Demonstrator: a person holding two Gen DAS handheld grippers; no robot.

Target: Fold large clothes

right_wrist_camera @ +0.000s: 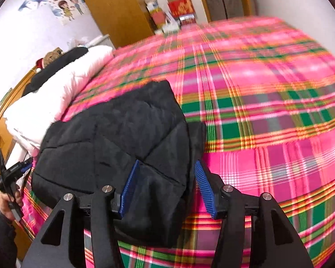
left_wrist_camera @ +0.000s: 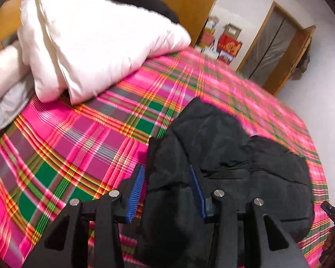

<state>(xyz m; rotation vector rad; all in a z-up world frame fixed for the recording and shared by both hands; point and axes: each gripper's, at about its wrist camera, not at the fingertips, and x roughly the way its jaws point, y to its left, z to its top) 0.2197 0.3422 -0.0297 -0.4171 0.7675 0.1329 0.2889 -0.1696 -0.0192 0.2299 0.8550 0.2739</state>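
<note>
- Black padded jacket [left_wrist_camera: 230, 156] lies bundled on plaid bed sheet [left_wrist_camera: 78, 145]
- Left gripper [left_wrist_camera: 167, 192] and right gripper [right_wrist_camera: 167, 187]: jaws apart, fabric between, unclamped
- Step: mid-fold; next, likely close both, lift evenly

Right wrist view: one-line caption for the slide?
Right gripper open around the near edge of a folded black padded jacket on a pink plaid bedspread.
</note>
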